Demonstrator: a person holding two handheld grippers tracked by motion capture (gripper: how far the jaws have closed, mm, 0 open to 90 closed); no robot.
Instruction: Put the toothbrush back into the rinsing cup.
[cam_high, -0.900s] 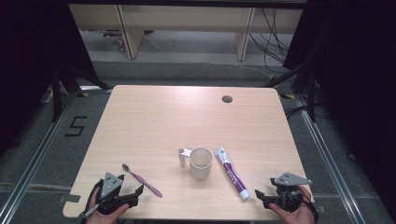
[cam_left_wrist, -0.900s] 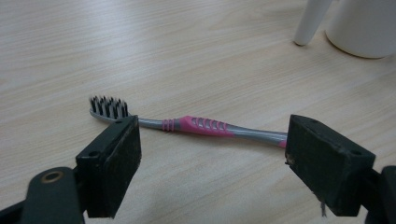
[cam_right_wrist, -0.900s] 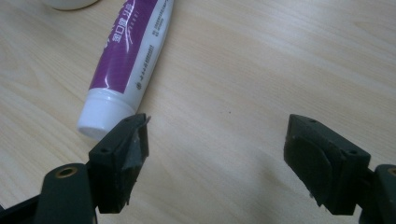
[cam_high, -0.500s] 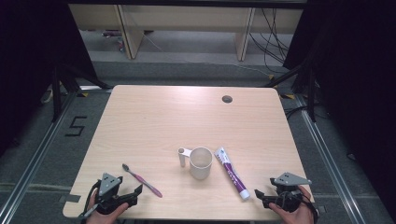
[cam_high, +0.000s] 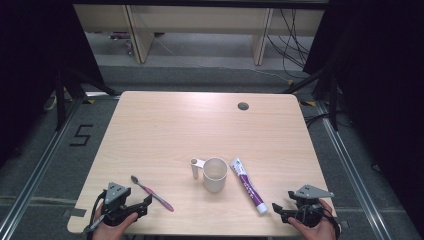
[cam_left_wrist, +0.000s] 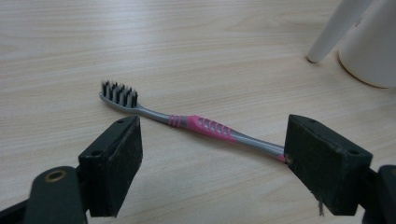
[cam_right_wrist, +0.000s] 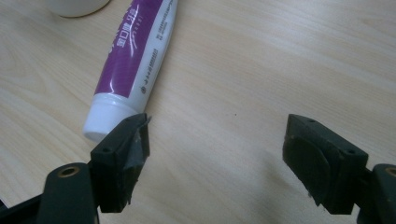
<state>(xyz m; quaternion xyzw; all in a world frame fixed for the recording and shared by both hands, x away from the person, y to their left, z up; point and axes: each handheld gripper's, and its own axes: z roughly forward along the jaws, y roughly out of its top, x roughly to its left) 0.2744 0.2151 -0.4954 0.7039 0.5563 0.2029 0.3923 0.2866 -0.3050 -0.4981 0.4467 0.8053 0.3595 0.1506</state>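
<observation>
left gripper (cam_left_wrist: 212, 154): jaws wide, nothing gripped; sits at the lower left of the high view (cam_high: 146, 204), held in a hand (cam_high: 112, 227)
toothbrush (cam_left_wrist: 187, 122): flat on the table, beyond the jaw gap in the left gripper view; bristles up, head to the upper left, pink grip mid-handle, tail end behind the right-hand jaw; touching or not, cannot tell
right gripper (cam_right_wrist: 215, 149): jaws wide, bare wood between them; lower right of the high view (cam_high: 276, 210)
toothpaste tube (cam_right_wrist: 133, 56): white and purple, lying flat, cap end just beside the left-hand jaw
cup (cam_high: 215, 174): white, upright, bottom centre, between toothbrush and tube, handle to the left
table (cam_high: 200, 125): light wood
</observation>
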